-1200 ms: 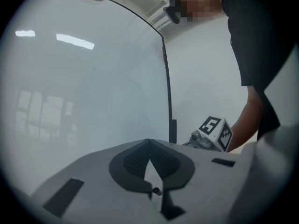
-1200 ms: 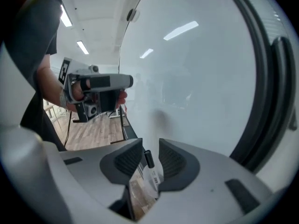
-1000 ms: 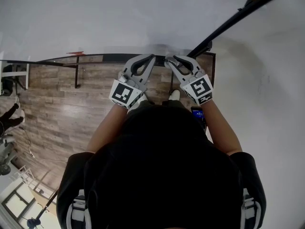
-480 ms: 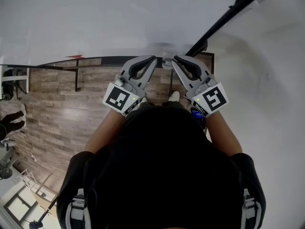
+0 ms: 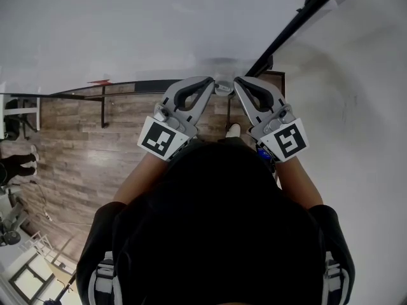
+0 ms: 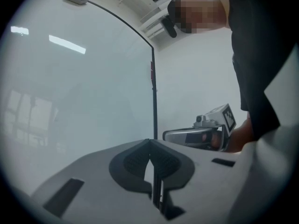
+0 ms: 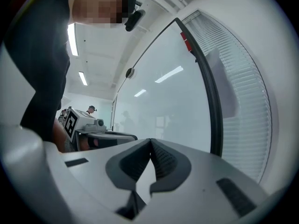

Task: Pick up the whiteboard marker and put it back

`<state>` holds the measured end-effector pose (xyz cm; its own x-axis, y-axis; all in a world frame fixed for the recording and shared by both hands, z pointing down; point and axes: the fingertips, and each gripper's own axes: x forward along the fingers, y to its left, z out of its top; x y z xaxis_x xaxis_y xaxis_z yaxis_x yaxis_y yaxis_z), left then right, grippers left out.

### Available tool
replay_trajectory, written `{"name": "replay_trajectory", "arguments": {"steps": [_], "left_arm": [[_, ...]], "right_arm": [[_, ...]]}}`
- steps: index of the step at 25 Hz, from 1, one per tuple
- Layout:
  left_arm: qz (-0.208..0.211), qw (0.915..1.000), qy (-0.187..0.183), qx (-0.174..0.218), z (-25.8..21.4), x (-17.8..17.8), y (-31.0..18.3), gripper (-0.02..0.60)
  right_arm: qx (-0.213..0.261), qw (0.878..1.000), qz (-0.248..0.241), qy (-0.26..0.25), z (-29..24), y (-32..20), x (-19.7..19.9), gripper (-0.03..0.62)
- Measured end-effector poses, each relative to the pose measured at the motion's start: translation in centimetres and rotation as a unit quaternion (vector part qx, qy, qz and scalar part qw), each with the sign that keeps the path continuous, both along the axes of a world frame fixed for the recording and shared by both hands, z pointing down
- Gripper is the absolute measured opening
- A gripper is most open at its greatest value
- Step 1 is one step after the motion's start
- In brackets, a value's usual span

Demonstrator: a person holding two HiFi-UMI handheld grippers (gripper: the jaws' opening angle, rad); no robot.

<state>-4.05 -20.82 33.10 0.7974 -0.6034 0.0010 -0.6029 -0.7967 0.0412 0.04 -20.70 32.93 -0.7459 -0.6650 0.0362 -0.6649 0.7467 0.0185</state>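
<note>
Marker showed plainly in no view, so its place, its long axis and the way it pointed could not be told. The left gripper [image 6: 150, 144] was clenched, pads together with nothing between them. The right gripper [image 7: 150, 143] had just been closing, and its pads met as well, empty. In the head view both pointed at the board [image 5: 127, 24], their tips near each other and close to its dark lower rail [image 5: 127, 83]. A small grey thing [image 5: 222, 89] sat between the tips; whether it was the marker could not be told. That view alone showed the wood floor [image 5: 82, 151] and a small red thing [image 5: 98, 81] on the rail, well off to the left. The left gripper view alone showed the board's black frame [image 6: 153, 92] standing upright straight ahead, with the other gripper to its right. Only the right gripper view showed blinds [image 7: 238, 78] past the frame and a person [image 7: 91, 109] far off.
</note>
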Motion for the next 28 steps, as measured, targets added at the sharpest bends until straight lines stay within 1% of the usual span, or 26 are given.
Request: {"name": "replay_trajectory", "arguments": {"steps": [4,7,10,16,28], "left_arm": [[0.011,0.9999,0.002,-0.002,-0.3,0.4,0.0,0.005],[0.021,0.9997,0.007,0.008,-1.1,1.0,0.1,0.005],[0.022,0.9997,0.0,0.008,-0.6,1.1,-0.1,0.005],[0.03,0.9995,0.006,0.012,-0.9,1.3,-0.5,0.005],[0.034,0.9994,0.001,0.003,-0.1,1.5,-1.3,0.005]], "right_arm": [[0.005,1.0,0.002,-0.014,-0.9,0.1,0.4,0.002],[-0.001,1.0,0.01,-0.015,-1.5,0.1,0.5,0.002],[0.001,1.0,0.013,-0.011,-1.6,-0.1,1.0,0.002],[-0.005,1.0,0.024,-0.005,-0.6,-0.3,1.5,0.0],[-0.004,0.999,0.031,-0.009,-0.4,-0.8,1.7,0.0]]}}
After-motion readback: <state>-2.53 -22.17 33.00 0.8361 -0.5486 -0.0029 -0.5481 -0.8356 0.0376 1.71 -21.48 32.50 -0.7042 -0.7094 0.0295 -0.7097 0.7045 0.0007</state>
